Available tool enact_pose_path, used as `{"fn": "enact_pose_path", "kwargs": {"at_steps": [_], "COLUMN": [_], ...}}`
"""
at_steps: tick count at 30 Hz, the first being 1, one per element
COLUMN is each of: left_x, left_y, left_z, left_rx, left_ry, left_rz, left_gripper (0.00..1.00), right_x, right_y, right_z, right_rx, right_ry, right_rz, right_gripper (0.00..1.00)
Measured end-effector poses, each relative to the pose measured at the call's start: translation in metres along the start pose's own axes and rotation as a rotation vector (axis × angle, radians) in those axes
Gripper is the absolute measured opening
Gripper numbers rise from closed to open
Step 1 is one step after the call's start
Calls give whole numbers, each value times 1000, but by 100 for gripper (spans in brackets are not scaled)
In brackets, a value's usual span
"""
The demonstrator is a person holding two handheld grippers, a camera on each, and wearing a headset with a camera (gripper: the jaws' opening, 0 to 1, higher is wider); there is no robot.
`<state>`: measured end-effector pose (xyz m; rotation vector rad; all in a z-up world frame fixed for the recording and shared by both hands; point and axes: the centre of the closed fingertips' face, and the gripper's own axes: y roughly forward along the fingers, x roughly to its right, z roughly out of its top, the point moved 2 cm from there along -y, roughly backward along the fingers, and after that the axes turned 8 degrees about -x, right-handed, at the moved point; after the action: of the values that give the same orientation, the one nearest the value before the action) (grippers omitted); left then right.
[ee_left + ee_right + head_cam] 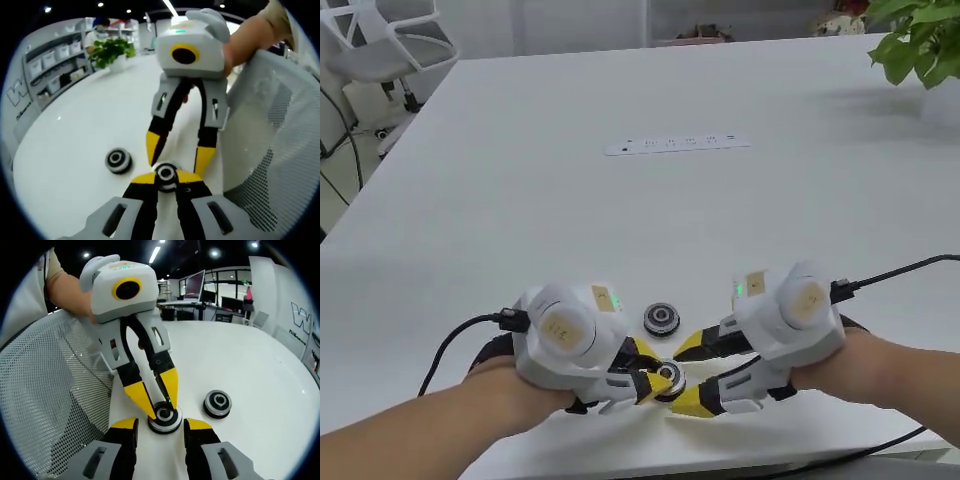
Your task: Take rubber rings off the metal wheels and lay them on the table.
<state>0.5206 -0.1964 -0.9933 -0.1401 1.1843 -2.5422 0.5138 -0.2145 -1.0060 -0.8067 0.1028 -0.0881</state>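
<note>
**Peeling the ring off the pinched wheel**

Find the wheel (667,378) close to the near edge of the tabletop (620,220), resting on it by the look, and pinched between the jaws of the left claw (166,177). Cannot tell whether that pinch sits on metal or on rubber. See the right claw (161,424) facing it with jaws spread, one yellow tip on either side of the wheel and gripping nothing. Note a second wheel (661,318) lying flat just beyond, apart from both claws.

Judged from this, settle the left grip on the metal, not on the rubber ring (176,423), to leave the ring free to slide. Close the right tips on the ring's outer edge alone. Catch one side first and roll it up over the rim rather than pulling straight, allowing for likely stretch and snap-back. Counter the pull with the left claw, or risk the wheel twisting out of the pinch. Work low and further in from the near edge, to catch any slipped piece on the tabletop. Lay the freed ring down clear of the second wheel.
</note>
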Motion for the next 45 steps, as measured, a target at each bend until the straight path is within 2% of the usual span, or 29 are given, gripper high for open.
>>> {"fn": "enact_pose_path", "kwargs": {"at_steps": [10,12,20,32,38,42,45], "left_x": [0,0,0,0,0,0,0], "left_y": [0,0,0,0,0,0,0], "left_z": [0,0,0,0,0,0,0], "left_rx": [0,0,1,1,0,0,0], "left_ry": [0,0,0,-1,-1,-1,0], "left_rz": [6,6,7,10,10,11,13], "left_gripper": [13,13,13,13,13,13,13], "right_x": [3,5,5,5,3,-1,0], "right_y": [6,3,-2,-8,-8,-3,0], "right_z": [2,1,-8,-15,-12,-7,-4], "right_rx": [-17,-9,-24,-17,-7,-6,-13], "right_ry": [-36,-6,0,83,86,37,-7], "right_rz": [-35,-36,-35,0,-2,1,-17], "right_gripper": [29,26,22,13,24,30,32]}}
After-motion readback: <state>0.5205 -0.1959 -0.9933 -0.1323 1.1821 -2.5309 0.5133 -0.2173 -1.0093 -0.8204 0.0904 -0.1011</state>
